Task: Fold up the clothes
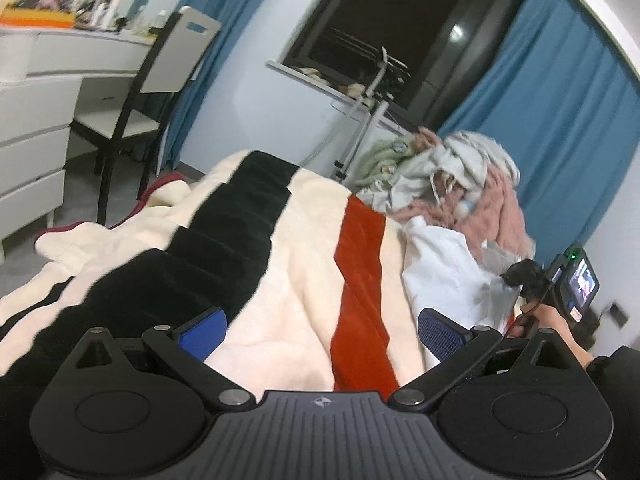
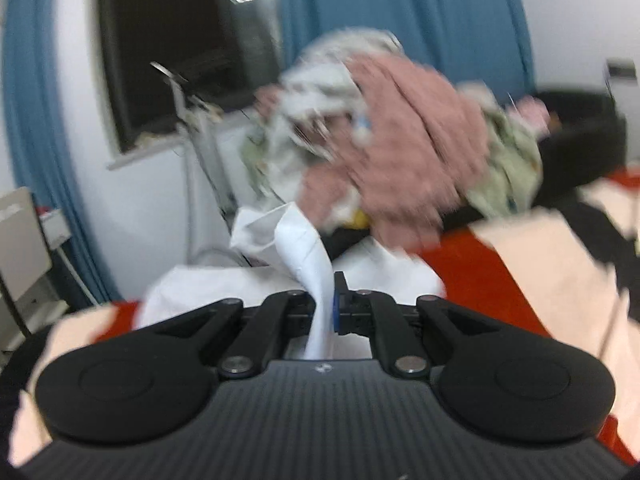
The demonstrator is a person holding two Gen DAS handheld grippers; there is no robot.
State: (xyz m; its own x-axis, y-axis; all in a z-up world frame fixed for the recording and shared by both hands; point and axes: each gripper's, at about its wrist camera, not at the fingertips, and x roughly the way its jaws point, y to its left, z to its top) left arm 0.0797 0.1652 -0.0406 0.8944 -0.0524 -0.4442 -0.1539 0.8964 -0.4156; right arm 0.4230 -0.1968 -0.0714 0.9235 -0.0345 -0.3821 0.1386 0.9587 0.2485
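Note:
A white garment [image 1: 444, 268] lies crumpled on the striped blanket [image 1: 280, 280] at the foot of a pile of clothes [image 1: 460, 176]. My left gripper [image 1: 320, 330] is open and empty, hovering over the blanket's cream and red stripes, left of the white garment. My right gripper [image 2: 326, 300] is shut on a fold of the white garment [image 2: 308, 256], which rises between the fingers. The pile of pink, green and pale clothes [image 2: 400, 140] sits just behind it. The right gripper also shows in the left wrist view [image 1: 516, 276], at the garment's right edge.
The blanket covers a bed. A chair [image 1: 148, 92] and a white drawer unit [image 1: 32, 128] stand to the left. A drying rack [image 1: 368, 100] stands by the dark window, flanked by blue curtains [image 1: 560, 120]. A black object [image 2: 580, 136] lies behind the pile.

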